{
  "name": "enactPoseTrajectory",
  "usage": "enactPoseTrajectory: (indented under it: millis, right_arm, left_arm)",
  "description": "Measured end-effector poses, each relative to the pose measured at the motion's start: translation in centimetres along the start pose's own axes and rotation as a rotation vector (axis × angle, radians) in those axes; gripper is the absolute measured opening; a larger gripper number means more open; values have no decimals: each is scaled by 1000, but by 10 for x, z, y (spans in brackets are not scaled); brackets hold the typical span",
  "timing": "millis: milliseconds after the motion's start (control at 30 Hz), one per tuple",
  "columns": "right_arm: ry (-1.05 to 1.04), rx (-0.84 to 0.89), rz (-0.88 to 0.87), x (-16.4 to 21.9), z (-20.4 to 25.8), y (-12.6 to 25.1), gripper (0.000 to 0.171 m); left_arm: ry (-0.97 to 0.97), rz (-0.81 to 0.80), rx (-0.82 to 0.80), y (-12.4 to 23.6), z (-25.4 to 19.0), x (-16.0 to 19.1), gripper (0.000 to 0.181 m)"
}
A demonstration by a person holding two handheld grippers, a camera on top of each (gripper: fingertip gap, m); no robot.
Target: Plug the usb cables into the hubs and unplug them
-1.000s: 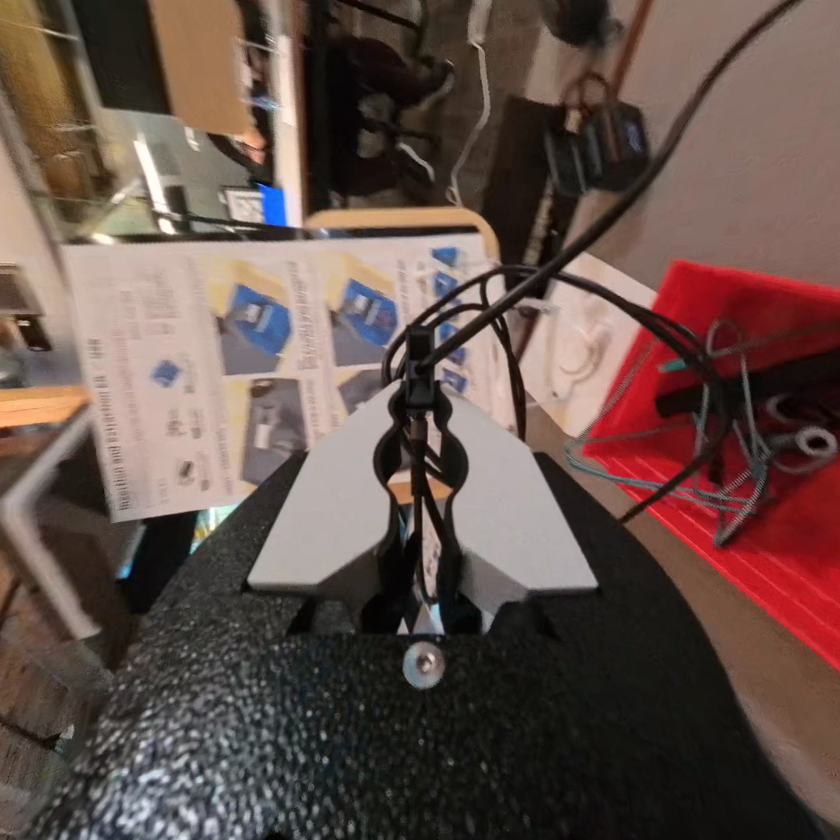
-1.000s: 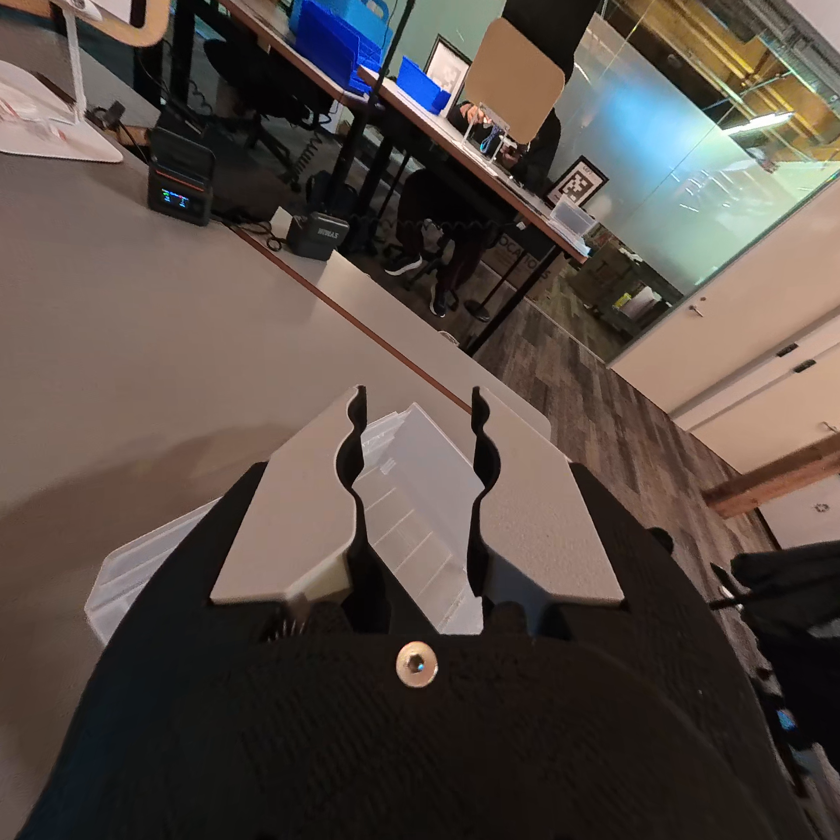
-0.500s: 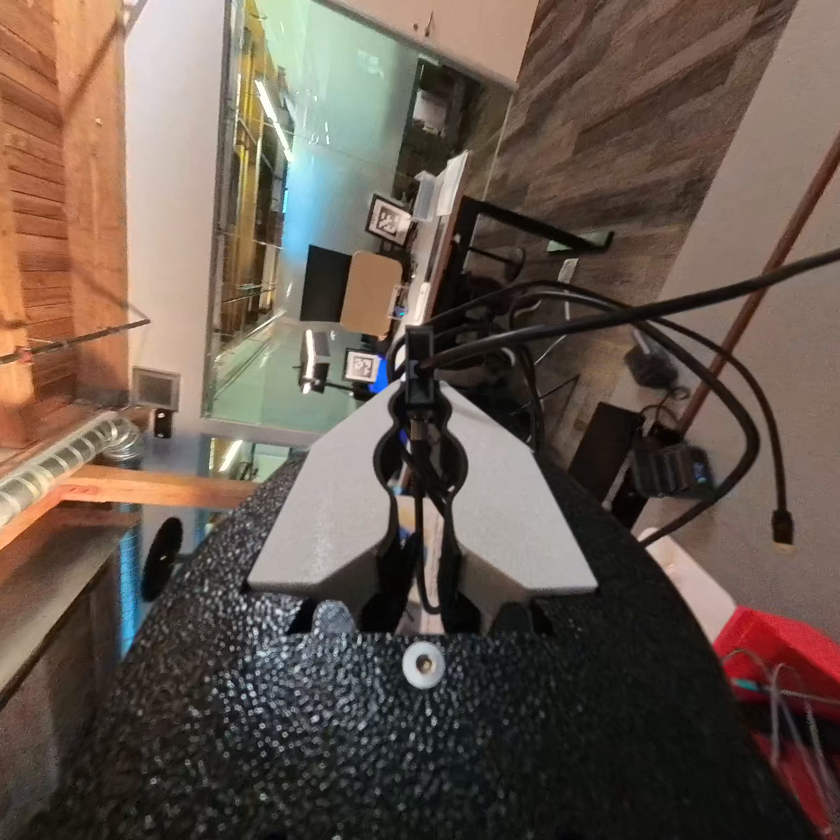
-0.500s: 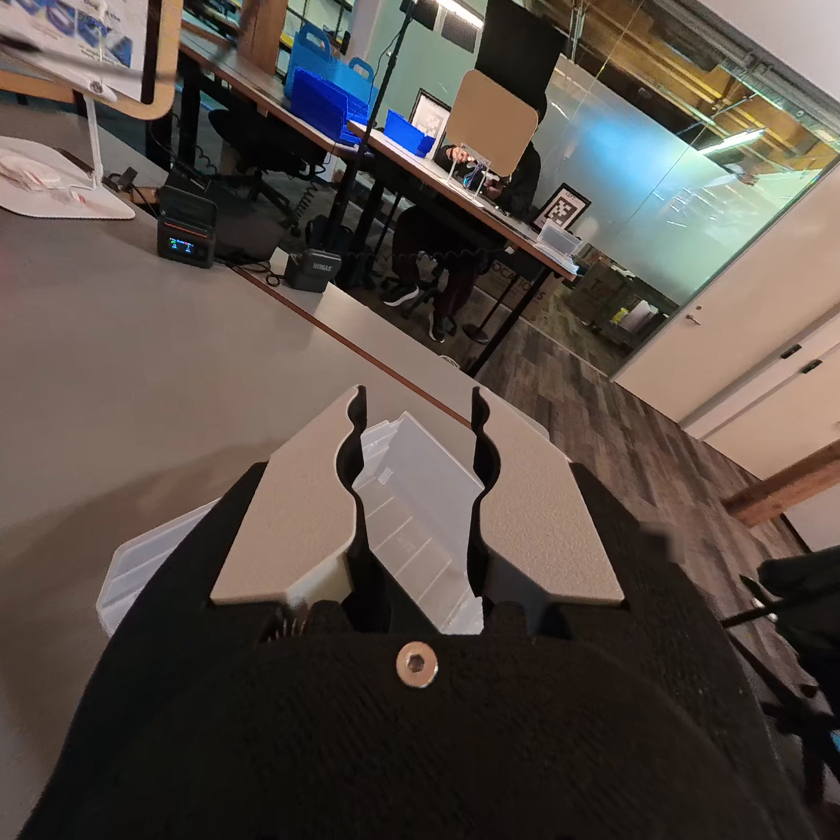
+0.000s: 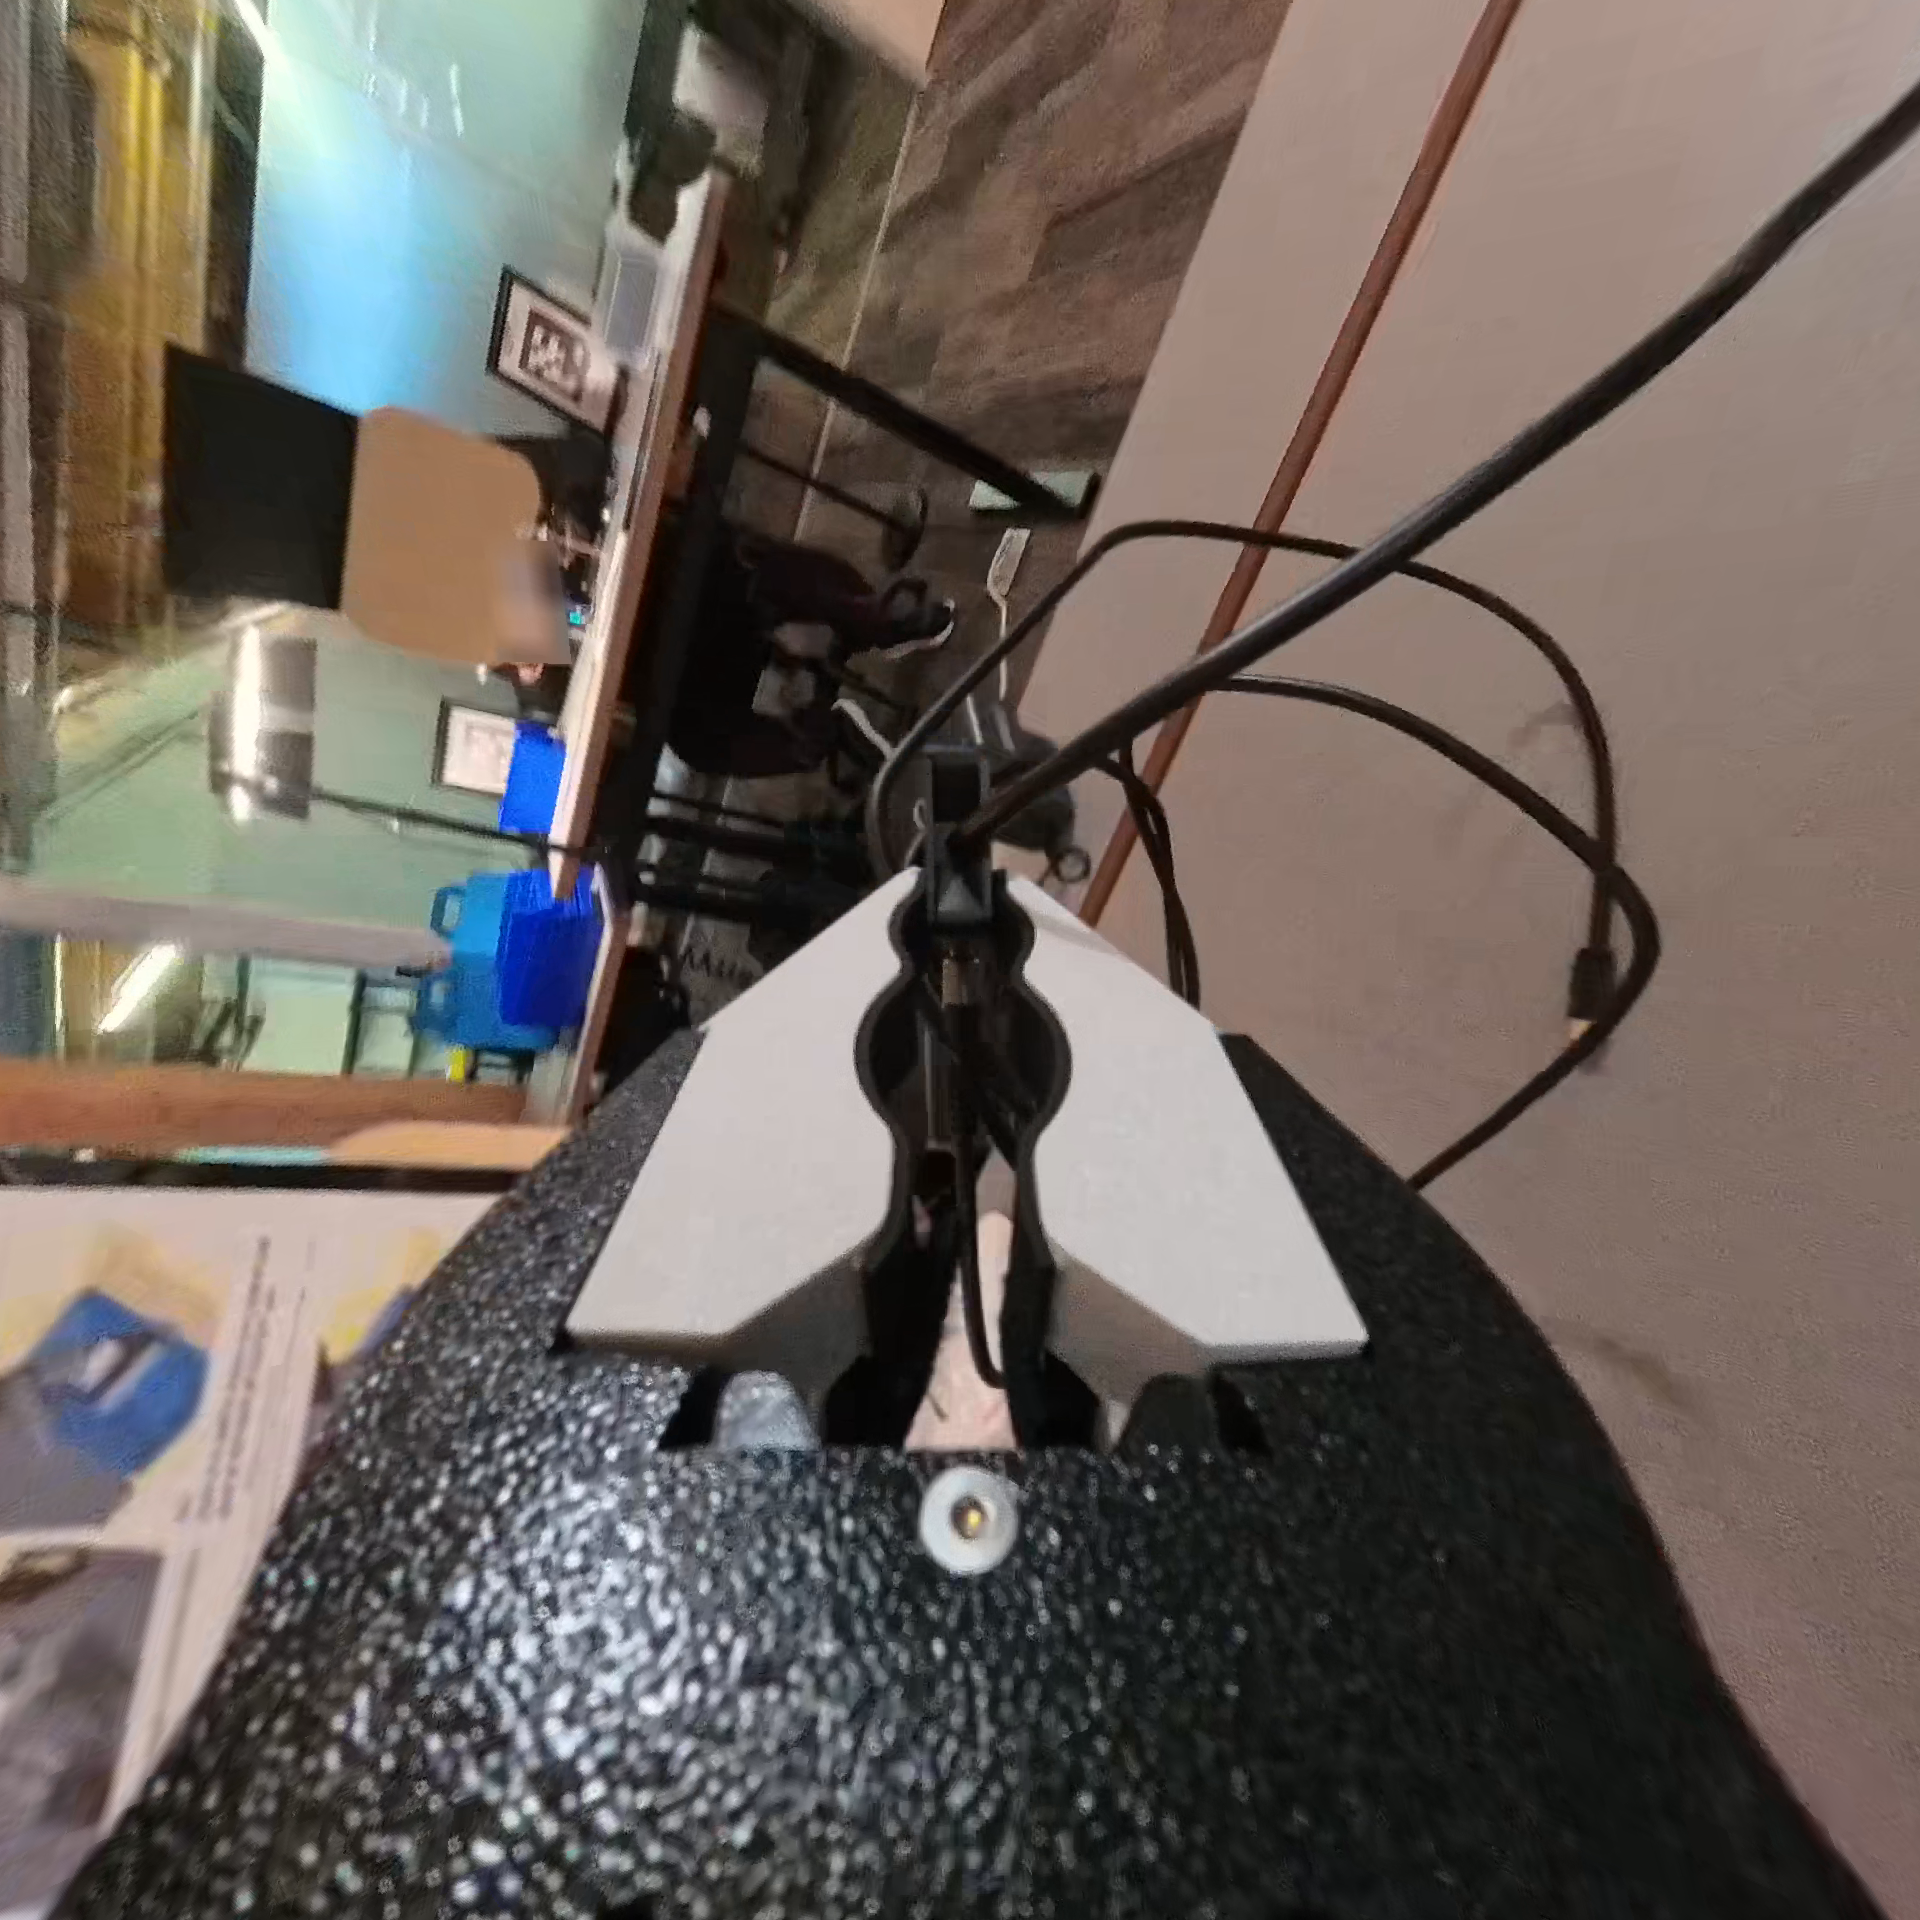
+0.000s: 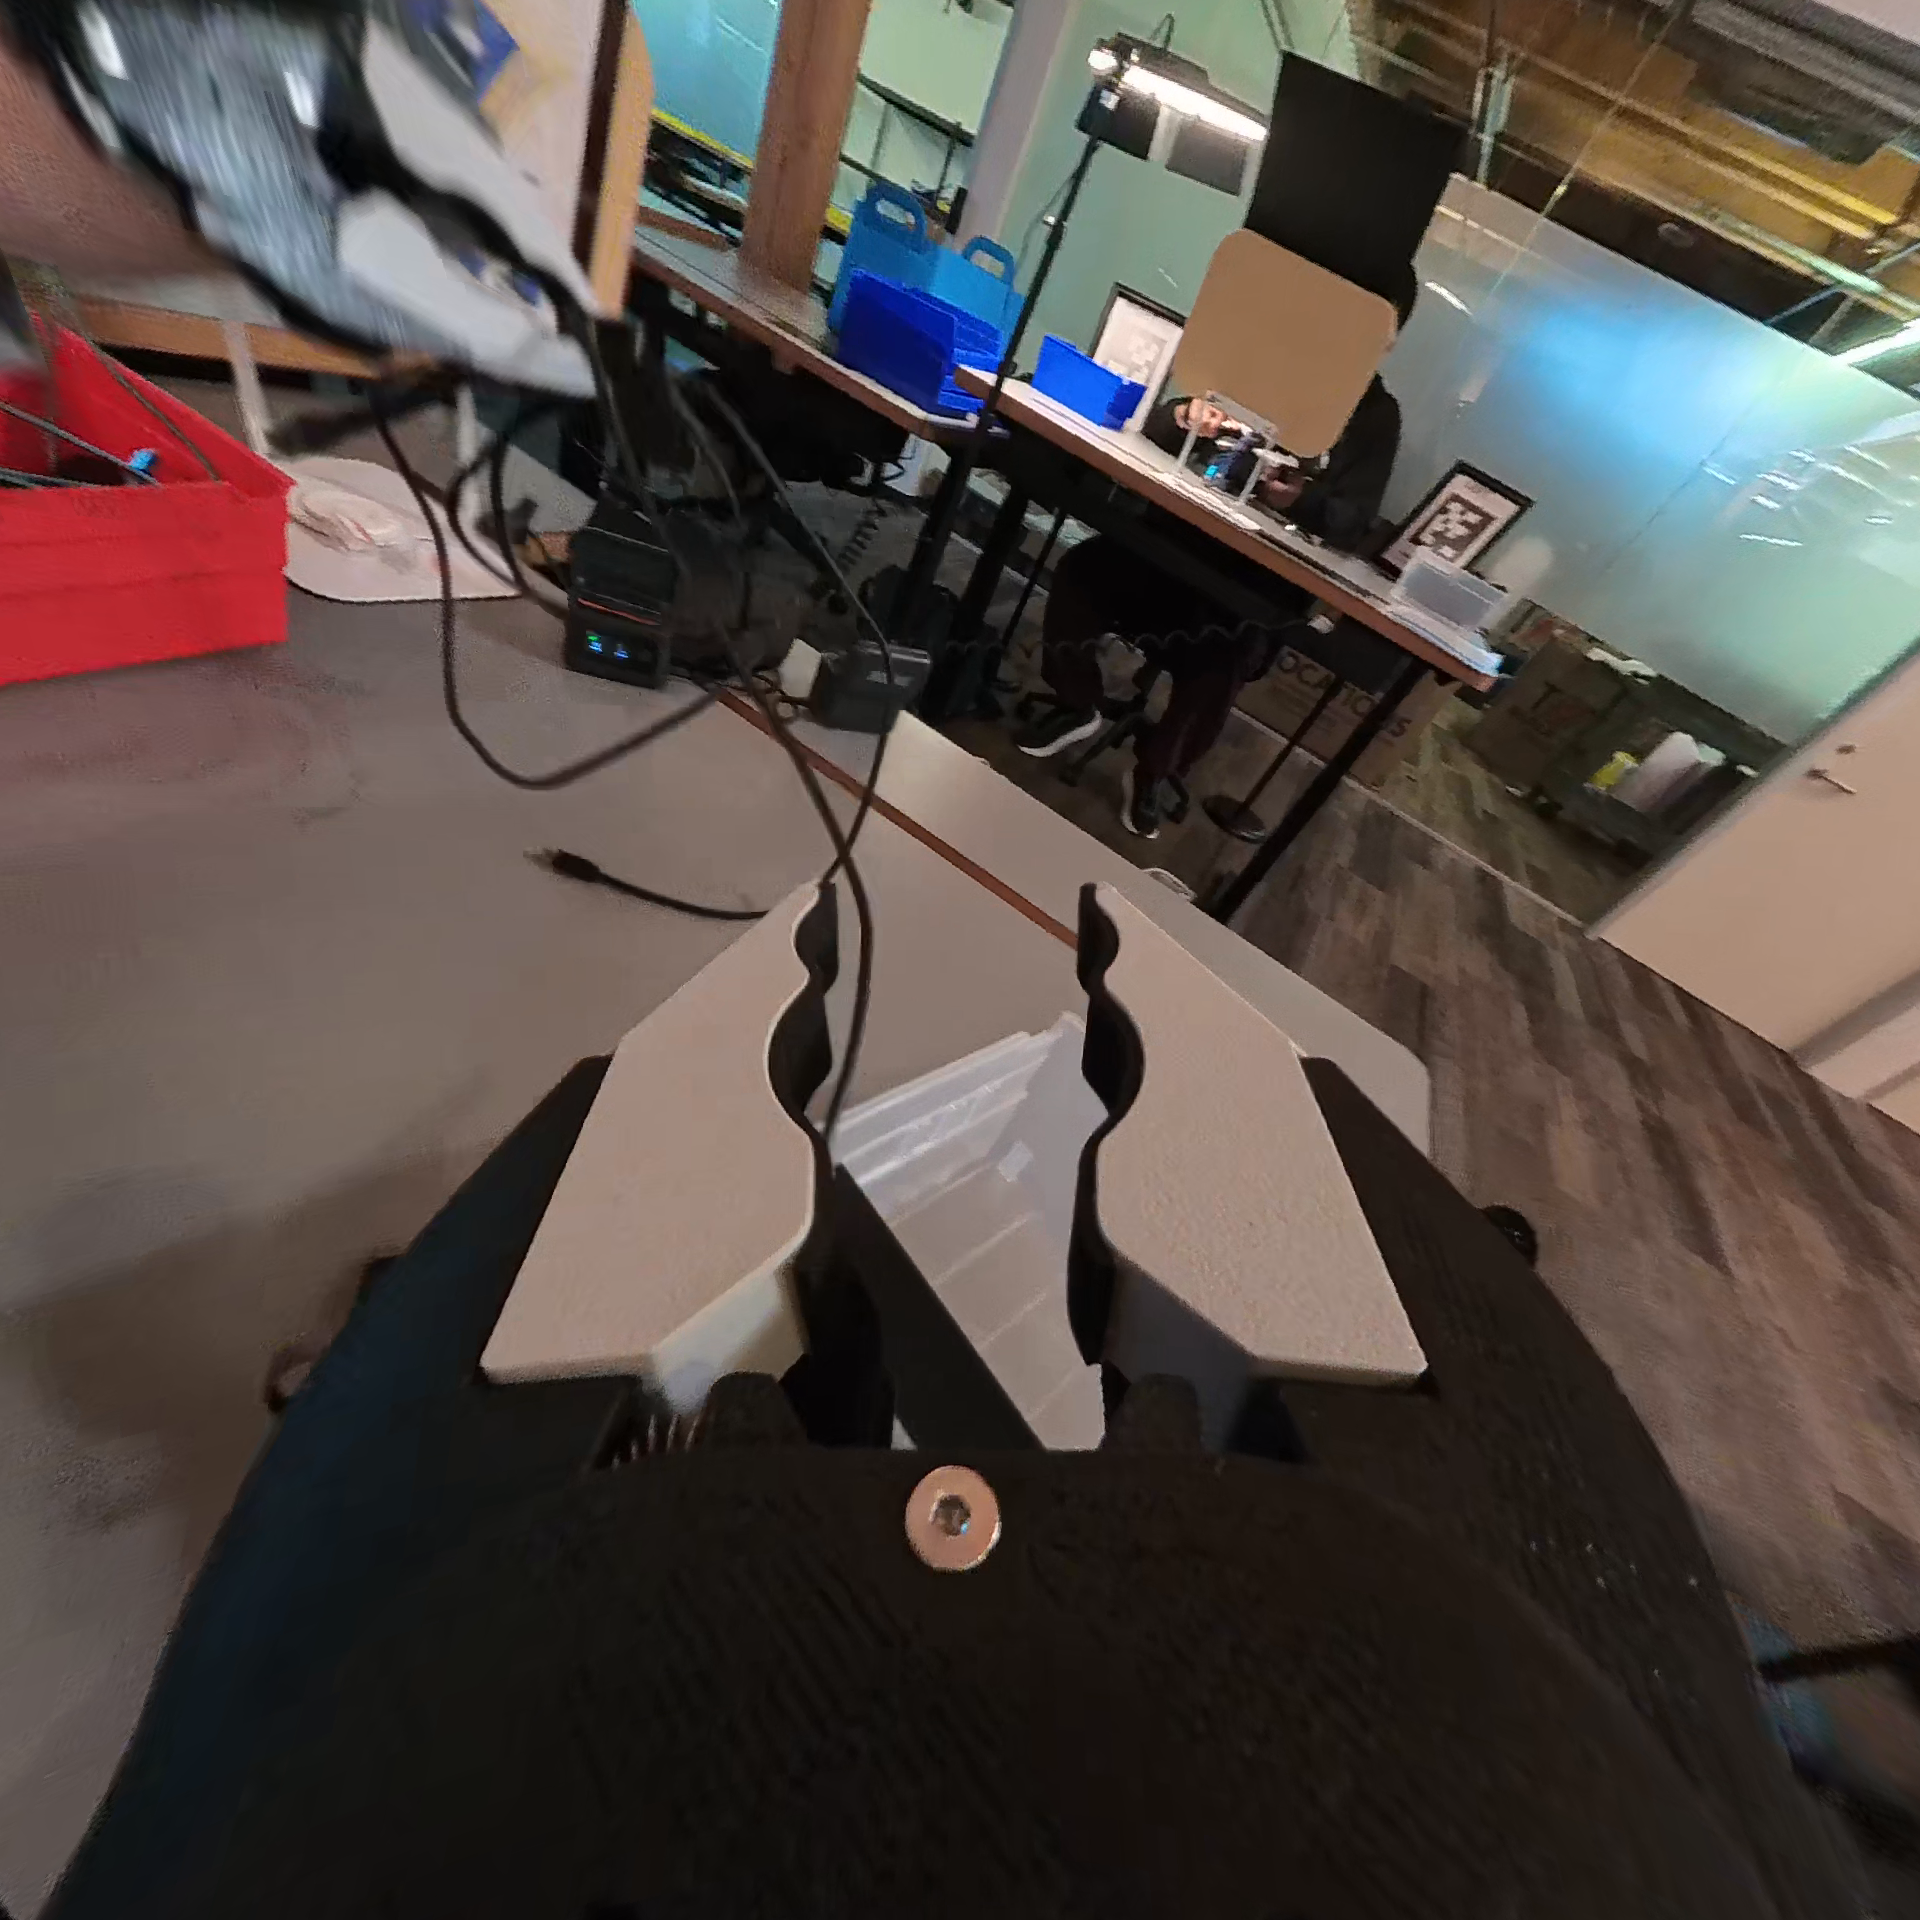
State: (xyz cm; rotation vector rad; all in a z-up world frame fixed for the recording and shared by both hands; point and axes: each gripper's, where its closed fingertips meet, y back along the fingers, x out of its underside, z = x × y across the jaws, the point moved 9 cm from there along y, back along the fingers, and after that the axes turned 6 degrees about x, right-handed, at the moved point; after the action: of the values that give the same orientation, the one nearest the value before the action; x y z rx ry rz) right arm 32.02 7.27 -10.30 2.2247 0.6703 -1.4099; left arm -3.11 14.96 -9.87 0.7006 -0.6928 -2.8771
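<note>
Only the right view shows the clear box (image 6: 956, 1174), perhaps lidded.

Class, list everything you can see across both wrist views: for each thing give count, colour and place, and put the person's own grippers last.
USB cables: several, black, bundled in the left gripper, trailing over the table.
Loose plug end: one, black, lying on the table.
Clear plastic container: one, under the right gripper.
Red bin: one, far left on the table.
Table: one, grey.
Printed sheet: one, white and blue, lower left in the left wrist view.
Blue bins: several, on a far desk.
Left gripper: grey fingers, shut on the cable bundle.
Right gripper: grey fingers, open.
</note>
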Motion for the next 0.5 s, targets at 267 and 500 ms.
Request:
enactPoseTrajectory:
  millis: [267, 500]
  right_arm:
    - [-160, -153, -34, -13, 39, -41, 43]
    - [-228, -274, -30, -23, 109, -106, 42]
  left_arm:
    - [-102, 309, -224, -43, -99, 89, 8]
    - [-168, 301, -55, -56, -164, 97, 9]
